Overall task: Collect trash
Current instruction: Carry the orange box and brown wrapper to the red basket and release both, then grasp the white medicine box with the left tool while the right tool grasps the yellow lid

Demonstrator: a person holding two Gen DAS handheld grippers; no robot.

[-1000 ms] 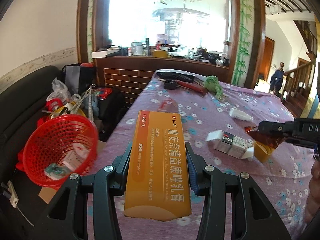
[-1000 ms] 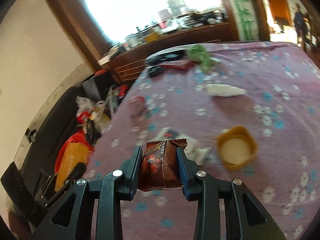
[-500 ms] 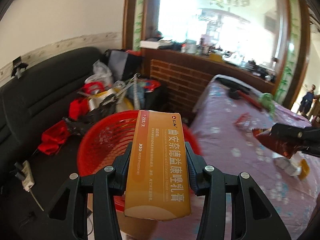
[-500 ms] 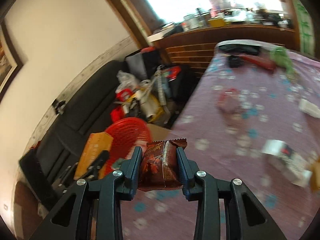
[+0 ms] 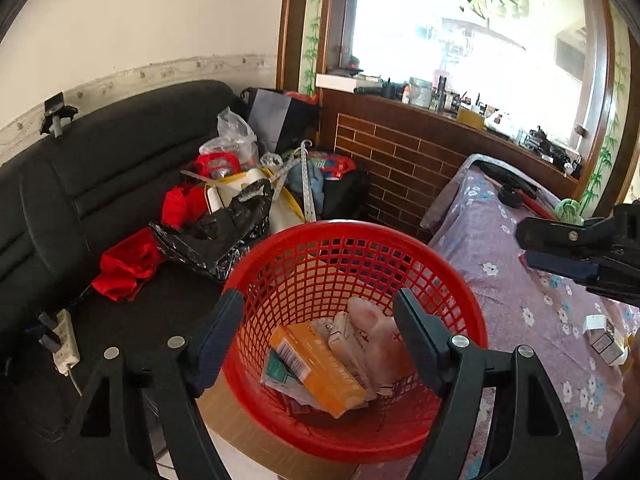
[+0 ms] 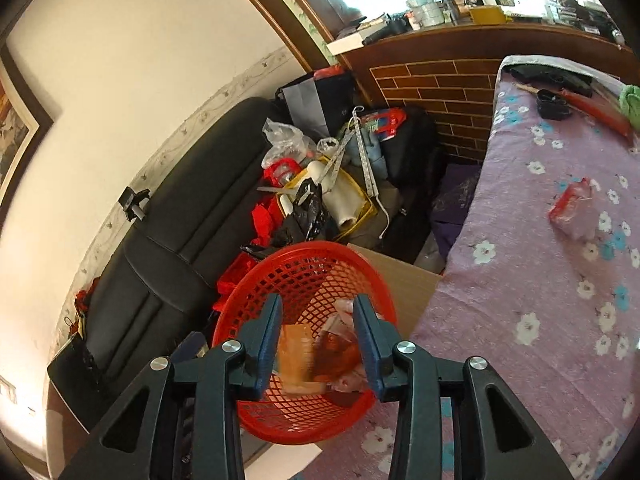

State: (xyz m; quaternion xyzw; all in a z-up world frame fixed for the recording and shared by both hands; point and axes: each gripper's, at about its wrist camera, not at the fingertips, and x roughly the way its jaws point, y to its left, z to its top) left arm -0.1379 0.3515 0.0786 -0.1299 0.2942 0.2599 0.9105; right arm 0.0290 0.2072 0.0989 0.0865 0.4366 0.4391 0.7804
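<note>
The left hand-held gripper [image 5: 320, 332] hangs over the red basket [image 5: 472, 320] with its jaws spread wide, having just been opening, and nothing is between them. The orange box [image 5: 320, 368] lies inside the basket on other wrappers and small cartons. The right hand-held gripper [image 6: 318, 344] is also over the basket, its jaws having just parted a little; the brown snack wrapper [image 6: 336, 354] shows blurred between the pads but clear of them, down in the basket beside the orange box. The basket sits on a cardboard box [image 6: 404, 280] just beside the edge of the bench [image 6: 540, 280], which has a purple flowered cloth. A red-and-clear packet [image 6: 572, 210] lies on the bench near its far end.
</note>
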